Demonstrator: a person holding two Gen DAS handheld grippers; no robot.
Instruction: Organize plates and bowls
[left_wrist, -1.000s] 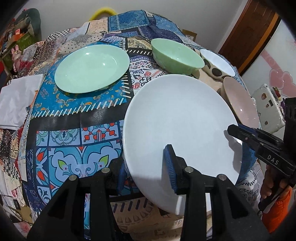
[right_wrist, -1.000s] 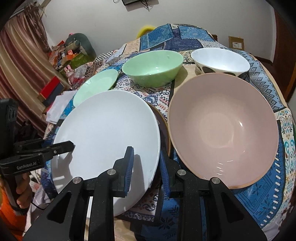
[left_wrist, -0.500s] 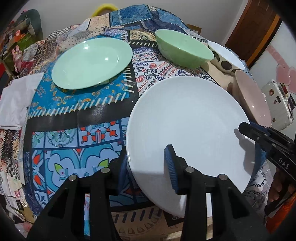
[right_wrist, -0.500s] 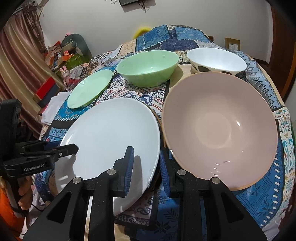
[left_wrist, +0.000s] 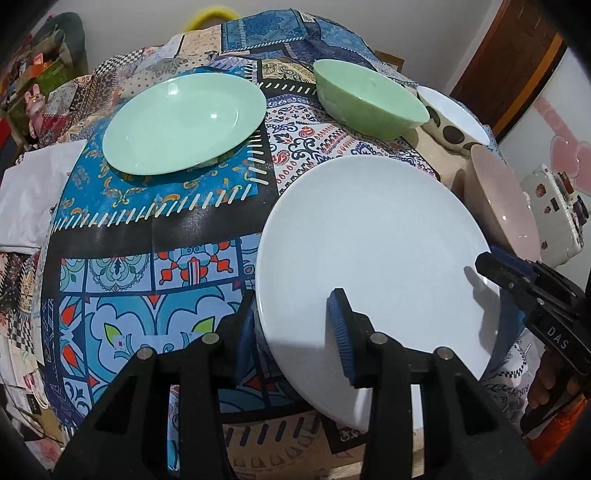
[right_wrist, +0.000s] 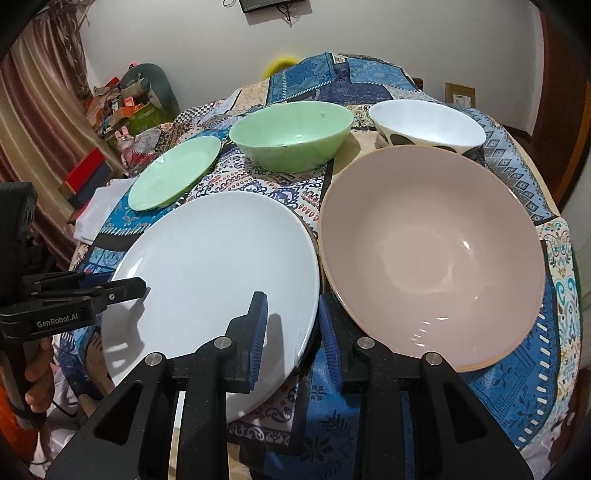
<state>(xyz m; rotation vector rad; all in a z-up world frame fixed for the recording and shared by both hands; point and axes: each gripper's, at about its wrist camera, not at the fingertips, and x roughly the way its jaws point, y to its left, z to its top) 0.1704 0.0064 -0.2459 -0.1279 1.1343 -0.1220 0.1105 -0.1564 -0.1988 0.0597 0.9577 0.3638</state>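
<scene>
A large white plate (left_wrist: 369, 240) is held over the near part of the patterned tablecloth (left_wrist: 147, 258). My left gripper (left_wrist: 291, 306) is shut on its near-left rim, one pad on top and one underneath. My right gripper (right_wrist: 291, 299) has the plate's (right_wrist: 221, 266) right rim between its blue pads; the jaws are opening, with the pads still on the rim. Each gripper shows in the other's view: right gripper (left_wrist: 498, 291), left gripper (right_wrist: 136, 288). Farther back sit a green plate (left_wrist: 184, 122), a green bowl (right_wrist: 291, 136), a white spotted bowl (right_wrist: 428, 125) and a big pink bowl (right_wrist: 432, 251).
The pink bowl stands close against the white plate's right edge. A folded white cloth (left_wrist: 33, 199) lies off the table's left side and a white box (left_wrist: 554, 218) off its right. Piled boxes and toys (right_wrist: 122, 107) fill the far left corner.
The white plate stays between both grippers and has shifted only slightly over the cloth. The right gripper's pads stand a touch wider apart.
</scene>
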